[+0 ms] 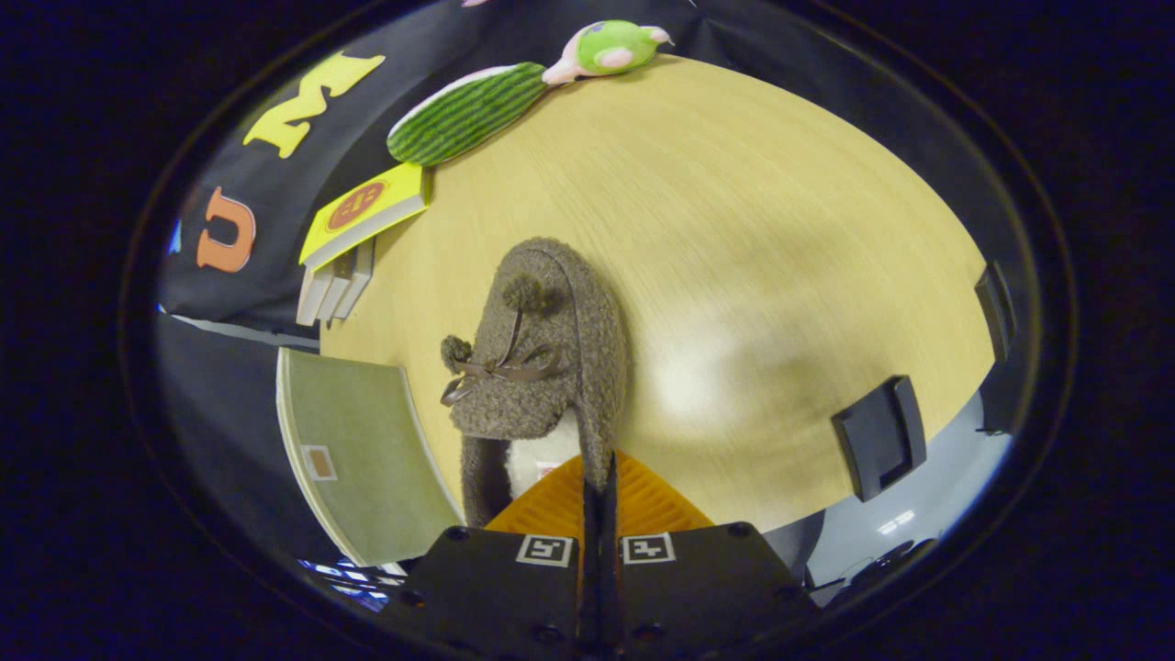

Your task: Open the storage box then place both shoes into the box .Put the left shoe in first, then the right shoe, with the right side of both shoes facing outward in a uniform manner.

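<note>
1. Pinched tight on the heel wall of a fuzzy brown slipper [542, 367], the hand-held gripper [597, 491] has its two fingers pressed nearly together with only that thin rim between them.
2. From the fingers, the slipper reaches forward over the wooden table [780, 229], its bow and pompoms uppermost and its white lining showing just ahead of the fingers.
3. Left of the slipper, a pale green panel [358, 450] lies at the table edge; whether it belongs to the storage box cannot be told.
4. Beyond the slipper and to its left, a stack of books [363, 229] sits beside a watermelon-striped plush [464, 115] and a green toy [610, 48].
5. Carrying it well likely means keeping the pinch firm, since the soft heel could slip, and turning the slipper so its right side faces outward before lowering it in.
</note>
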`<state>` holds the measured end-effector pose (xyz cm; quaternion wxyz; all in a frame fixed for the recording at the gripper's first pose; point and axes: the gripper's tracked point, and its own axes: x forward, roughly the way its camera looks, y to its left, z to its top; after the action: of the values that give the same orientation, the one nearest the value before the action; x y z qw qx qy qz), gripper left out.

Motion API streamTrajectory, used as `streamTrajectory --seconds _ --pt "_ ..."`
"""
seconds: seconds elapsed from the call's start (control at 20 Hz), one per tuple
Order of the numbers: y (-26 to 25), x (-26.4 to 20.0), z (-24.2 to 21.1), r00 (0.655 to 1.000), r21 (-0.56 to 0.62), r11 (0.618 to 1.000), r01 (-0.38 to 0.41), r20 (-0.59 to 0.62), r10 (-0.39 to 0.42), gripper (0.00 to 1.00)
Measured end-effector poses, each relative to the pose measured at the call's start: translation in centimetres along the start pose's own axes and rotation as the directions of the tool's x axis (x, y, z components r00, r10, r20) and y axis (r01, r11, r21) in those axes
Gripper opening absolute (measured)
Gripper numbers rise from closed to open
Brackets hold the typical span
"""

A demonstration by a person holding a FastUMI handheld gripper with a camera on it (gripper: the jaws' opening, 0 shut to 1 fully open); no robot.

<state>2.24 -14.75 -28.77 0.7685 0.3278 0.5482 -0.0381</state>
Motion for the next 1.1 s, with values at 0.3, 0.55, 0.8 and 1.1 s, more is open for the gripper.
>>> streamTrajectory --seconds 0.3,0.55,0.8,1.1 --pt "3.7 -3.7 -0.6 0.997 -0.014 1.000 -0.007 0.082 0.008 0.06" --pt "9.3 -8.1 -1.6 0.985 -0.109 0.994 -0.009 0.169 0.027 0.06" --pt "16.7 -10.7 -4.4 0.975 -0.202 0.977 -0.066 0.193 0.106 0.06" --pt "25.1 -9.9 -8.6 0.975 -0.301 0.949 -0.093 0.167 0.149 0.06"
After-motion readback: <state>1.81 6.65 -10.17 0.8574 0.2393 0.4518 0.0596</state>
